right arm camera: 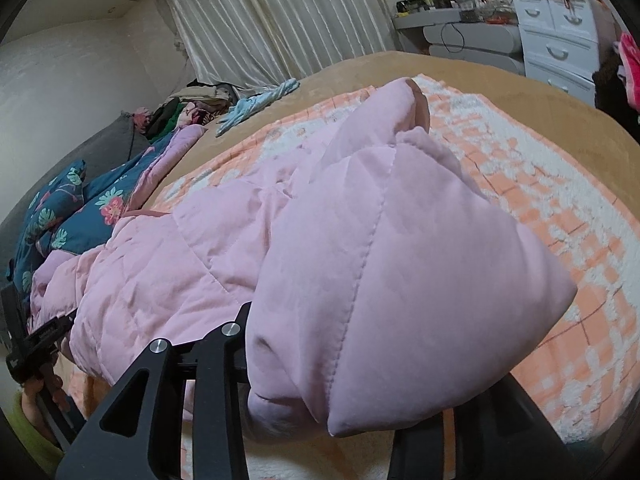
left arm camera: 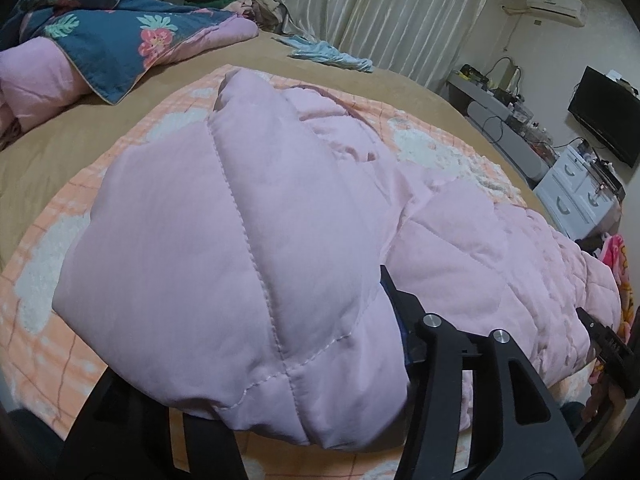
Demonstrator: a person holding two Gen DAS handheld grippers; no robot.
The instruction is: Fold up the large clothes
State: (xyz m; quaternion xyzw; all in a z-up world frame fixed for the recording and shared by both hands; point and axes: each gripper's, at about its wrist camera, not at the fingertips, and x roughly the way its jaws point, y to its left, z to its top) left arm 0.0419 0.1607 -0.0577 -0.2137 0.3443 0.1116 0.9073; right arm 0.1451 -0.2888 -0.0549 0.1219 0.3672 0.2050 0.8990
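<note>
over the bed (left arm camera: 120, 136), both grippers angle down, fingers clamping the pink quilted coat (left arm camera: 240, 240).

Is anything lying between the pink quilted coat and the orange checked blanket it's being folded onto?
Nothing visible. The pink coat is bunched between both grippers, above the orange blanket, which shows bare around it. The blue cloth lies farther back.

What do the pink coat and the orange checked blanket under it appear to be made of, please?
Pink coat: a padded, quilted garment with a smooth, matte woven shell, probably synthetic; stitched seams divide it into puffy panels.

Orange checked blanket: soft pile fabric, perhaps fleece or terry; its white patches look tufted and nubbly. The fibre cannot be told.
</note>
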